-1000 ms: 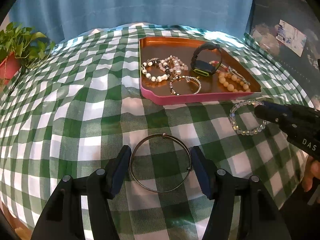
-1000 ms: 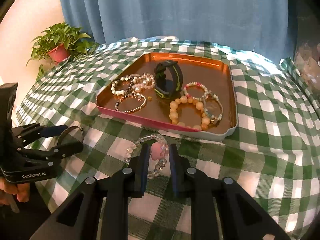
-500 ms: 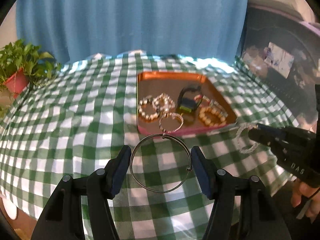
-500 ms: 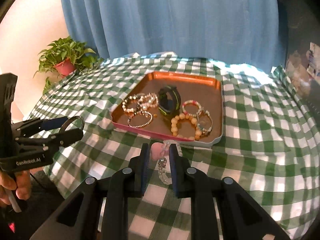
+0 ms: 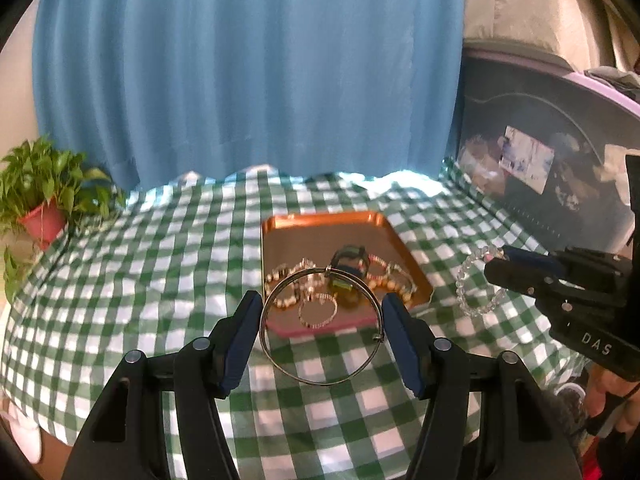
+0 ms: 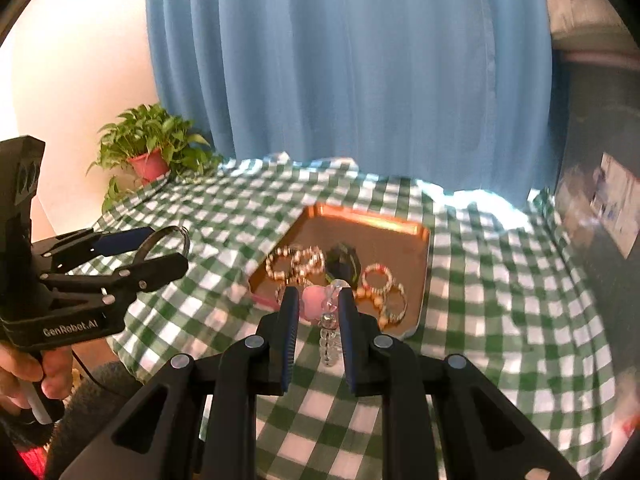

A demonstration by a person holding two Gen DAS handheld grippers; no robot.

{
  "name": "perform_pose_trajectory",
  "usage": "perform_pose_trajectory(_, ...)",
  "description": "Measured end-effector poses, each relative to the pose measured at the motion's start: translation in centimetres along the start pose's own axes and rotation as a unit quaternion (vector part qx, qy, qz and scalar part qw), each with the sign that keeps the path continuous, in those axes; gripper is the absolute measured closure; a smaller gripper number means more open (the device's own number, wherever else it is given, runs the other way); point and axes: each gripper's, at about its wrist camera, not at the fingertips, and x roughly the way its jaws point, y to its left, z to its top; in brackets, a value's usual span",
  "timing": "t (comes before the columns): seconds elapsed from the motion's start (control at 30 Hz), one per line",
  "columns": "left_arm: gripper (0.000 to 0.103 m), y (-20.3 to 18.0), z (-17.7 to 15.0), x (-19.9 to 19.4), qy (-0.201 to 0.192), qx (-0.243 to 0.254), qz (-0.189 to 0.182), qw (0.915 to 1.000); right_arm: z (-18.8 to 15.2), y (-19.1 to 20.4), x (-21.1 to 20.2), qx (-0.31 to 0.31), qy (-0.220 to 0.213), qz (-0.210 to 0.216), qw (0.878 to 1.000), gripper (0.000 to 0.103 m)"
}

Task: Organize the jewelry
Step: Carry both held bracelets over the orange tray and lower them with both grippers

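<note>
Left wrist view: we see the left claw [image 5: 322,322] clamped across a thin metal bangle [image 5: 322,326], one blue pad pressing each side of the ring, which is held in the air above the green-and-white checked tabletop [image 5: 132,292]. Beyond the bangle lies a copper tray [image 5: 316,228] holding several beaded bracelets [image 5: 316,308] and a dark watch [image 5: 349,258]. At right, the right claw [image 5: 496,262] grips a clear bead bracelet [image 5: 478,280], also clear of the cloth. A potted plant [image 5: 44,200] stands at the far left, in front of a blue curtain [image 5: 248,72].

Right wrist view: we see the right claw [image 6: 318,308] nearly closed on the clear bead bracelet [image 6: 329,334] at its pink charm [image 6: 313,302]; the remaining beads hang down between the pads. The tray [image 6: 364,220] sits just beyond. At left, the left claw [image 6: 160,248] carries the bangle [image 6: 166,236], with a hand [image 6: 24,380] on its handle. The plant [image 6: 150,148] stands at the far left edge of the tabletop [image 6: 500,288].
</note>
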Motion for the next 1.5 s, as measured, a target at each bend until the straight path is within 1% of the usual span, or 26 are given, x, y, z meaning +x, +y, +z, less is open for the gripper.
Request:
perform_pose_trajectory(0.2,0.041,0.2,2.7,-0.6,-0.022,0.004,-0.004,0.9997,2.8,-0.2,-1.1,-0.006,-0.021,0.004,1.000,0.086)
perform_pose_trajectory(0.4,0.041,0.2,5.4,-0.4,-0.046,0.015,-0.005,0.9988,5.1,-1.0,-1.1,-0.013,-0.035,0.002,0.999,0.086)
perform_pose_trajectory(0.57,0.041,0.7,7.3,0.4,-0.060,0.016,-0.005,0.9981,6.7,-2.0,0.5,-0.017,-0.033,0.006,0.999,0.086)
perform_pose_trajectory(0.73,0.041,1.5,8.6,2.2,-0.062,0.015,-0.004,0.9979,7.7,-2.9,2.2,-0.018,-0.033,0.010,0.999,0.086)
perform_pose_trajectory(0.93,0.041,2.3,9.2,5.7,-0.054,0.014,0.000,0.9985,8.5,-4.6,5.4,0.006,-0.025,0.023,0.999,0.086)
perform_pose_trajectory(1.17,0.041,3.0,8.9,11.1,-0.032,0.007,-0.002,0.9995,8.2,-6.4,10.1,0.022,-0.008,0.033,0.999,0.086)
perform_pose_trajectory(1.43,0.041,4.7,8.1,17.7,-0.006,-0.019,-0.009,0.9998,7.0,-8.6,15.7,0.042,0.016,0.037,0.998,0.085)
perform_pose_trajectory(1.5,0.041,5.2,8.0,19.4,0.001,-0.032,-0.016,0.9993,6.9,-9.1,17.0,0.047,0.022,0.037,0.998,0.085)
